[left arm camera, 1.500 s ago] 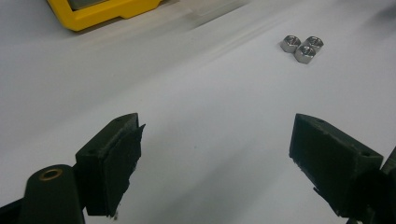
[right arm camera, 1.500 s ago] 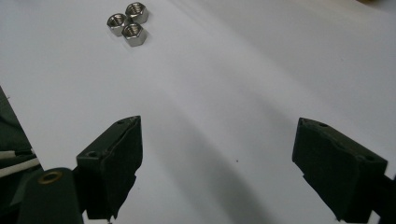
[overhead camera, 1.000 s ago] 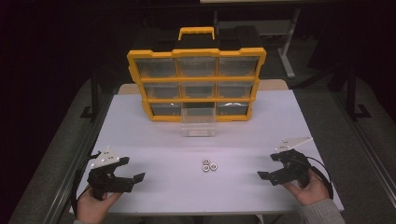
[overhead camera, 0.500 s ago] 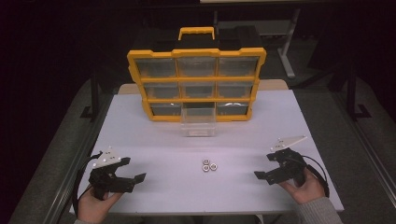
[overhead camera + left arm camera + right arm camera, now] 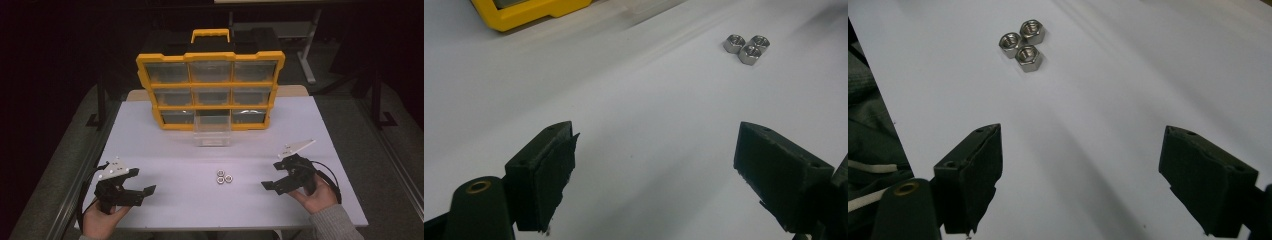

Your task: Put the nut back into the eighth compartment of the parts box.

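Three small steel hex nuts point(image 5: 223, 177) lie in a tight cluster, flanks touching, on the smooth matte white tabletop point(image 5: 165, 150), roughly midway between the two tools and nearer the person's edge than the organizer. Their faces are bright and faceted, each with a threaded bore. The left gripper point(image 5: 137, 195) is held low over the table's near left corner, its blocky black jaws spread wide with nothing between them; in the left gripper view the pads point(image 5: 555, 170) look rough and slightly frayed at the edge. The right gripper point(image 5: 278, 182) is near the right front edge, jaws likewise wide apart and empty, aimed toward the nuts. At the far side stands a yellow-framed plastic organizer point(image 5: 210, 90) with clear drawers; one clear drawer point(image 5: 212, 129) in the middle of the bottom row is pulled out. Bare white surface surrounds the nuts on every side, well apart from the organizer and both tools.
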`<state>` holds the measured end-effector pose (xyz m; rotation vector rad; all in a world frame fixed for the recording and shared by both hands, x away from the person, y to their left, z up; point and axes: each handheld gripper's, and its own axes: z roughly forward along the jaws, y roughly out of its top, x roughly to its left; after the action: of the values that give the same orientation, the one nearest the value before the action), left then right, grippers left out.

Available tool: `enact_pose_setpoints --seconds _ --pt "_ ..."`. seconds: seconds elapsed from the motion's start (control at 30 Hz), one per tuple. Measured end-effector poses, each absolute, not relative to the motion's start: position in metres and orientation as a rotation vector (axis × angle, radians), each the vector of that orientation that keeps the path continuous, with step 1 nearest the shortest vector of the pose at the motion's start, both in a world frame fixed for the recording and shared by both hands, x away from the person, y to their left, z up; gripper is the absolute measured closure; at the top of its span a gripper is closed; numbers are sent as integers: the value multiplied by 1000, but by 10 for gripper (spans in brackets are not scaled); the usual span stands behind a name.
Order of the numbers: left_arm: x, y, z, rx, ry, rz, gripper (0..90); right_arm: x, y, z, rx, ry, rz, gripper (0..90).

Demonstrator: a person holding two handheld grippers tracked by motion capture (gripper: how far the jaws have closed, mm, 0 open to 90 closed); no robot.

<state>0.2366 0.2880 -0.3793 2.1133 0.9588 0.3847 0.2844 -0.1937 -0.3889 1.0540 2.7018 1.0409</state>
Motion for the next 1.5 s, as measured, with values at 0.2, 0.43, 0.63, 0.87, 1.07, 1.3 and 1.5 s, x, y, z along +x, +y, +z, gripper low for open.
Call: enact_pose_setpoints --seconds 0.2,0.43,0.63,0.87,1.07,1.3,1.5 --pt "234 285 -378 2100 969 389 163 292 -176 -385 999 2738 1015 179" --pt "235 287 -378 2099 971 386 164 301 -156 -378 927 2771 997 209" --pt "235 287 -378 2106 958 395 165 313 -136 -380 876 2822 960 239" --pt "235 287 -378 2103 961 389 166 319 -121 -381 836 2865 935 292" --pt "235 287 -378 2100 967 381 168 326 -105 -386 806 2901 897 353" --pt "235 287 -378 2099 971 377 168 333 -91 -395 741 2940 859 432" --pt "234 288 -377 2100 968 381 168 338 -82 -404 735 2969 826 488"
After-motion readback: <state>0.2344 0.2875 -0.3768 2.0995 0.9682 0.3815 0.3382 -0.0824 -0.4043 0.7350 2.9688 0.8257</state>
